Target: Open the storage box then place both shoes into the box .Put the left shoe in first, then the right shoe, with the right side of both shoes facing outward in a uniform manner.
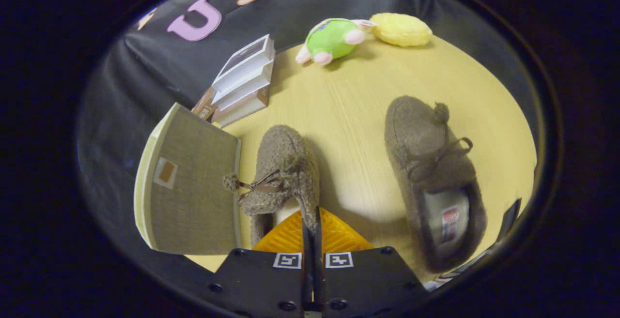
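Note:
Two brown fuzzy shoes with bow laces lie on the pale wooden table (348,100), toes pointing away from me. My gripper (312,221) is shut, its fingers nearly touching, pinching the right-hand collar rim of the nearer shoe (286,163). That shoe is right beside the storage box (193,192), a grey-green fabric box with a pale edge and a small label on the panel facing me. I cannot tell whether the box is open. The other shoe (426,158) lies apart to the right of the fingers, its pale insole showing.
A stack of books (242,83) stands beyond the box against the black cloth wall. A green plush toy (332,39) and a yellow plush (401,29) lie at the table's far edge. Bare tabletop runs between the two shoes.

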{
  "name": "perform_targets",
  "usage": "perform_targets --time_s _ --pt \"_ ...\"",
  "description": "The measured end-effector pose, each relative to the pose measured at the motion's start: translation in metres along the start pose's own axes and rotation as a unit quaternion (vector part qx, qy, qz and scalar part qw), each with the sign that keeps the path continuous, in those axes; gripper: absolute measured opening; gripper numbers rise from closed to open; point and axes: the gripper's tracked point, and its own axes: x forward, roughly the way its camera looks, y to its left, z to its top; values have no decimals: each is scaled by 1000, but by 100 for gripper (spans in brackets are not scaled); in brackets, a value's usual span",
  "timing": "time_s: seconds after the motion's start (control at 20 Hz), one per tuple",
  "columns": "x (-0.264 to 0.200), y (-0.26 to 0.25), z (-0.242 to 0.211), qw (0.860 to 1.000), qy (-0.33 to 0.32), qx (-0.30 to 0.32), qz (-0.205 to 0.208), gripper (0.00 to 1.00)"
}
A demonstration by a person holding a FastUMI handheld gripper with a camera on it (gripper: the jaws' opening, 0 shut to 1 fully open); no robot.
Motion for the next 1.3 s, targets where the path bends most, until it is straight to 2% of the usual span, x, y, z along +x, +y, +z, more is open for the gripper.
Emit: perform_targets --time_s 0.3,0.55,0.8,0.95,1.1,1.3 --pt "-37 26 12 998 -34 53 4 4" --pt "-74 84 34 994 -81 72 25 4" --pt "-96 161 42 991 -109 54 55 4" --pt "-95 193 52 990 -126 24 57 4" --pt "-92 214 58 989 -137 5 55 4" --pt "-78 235 47 991 -115 16 69 4"
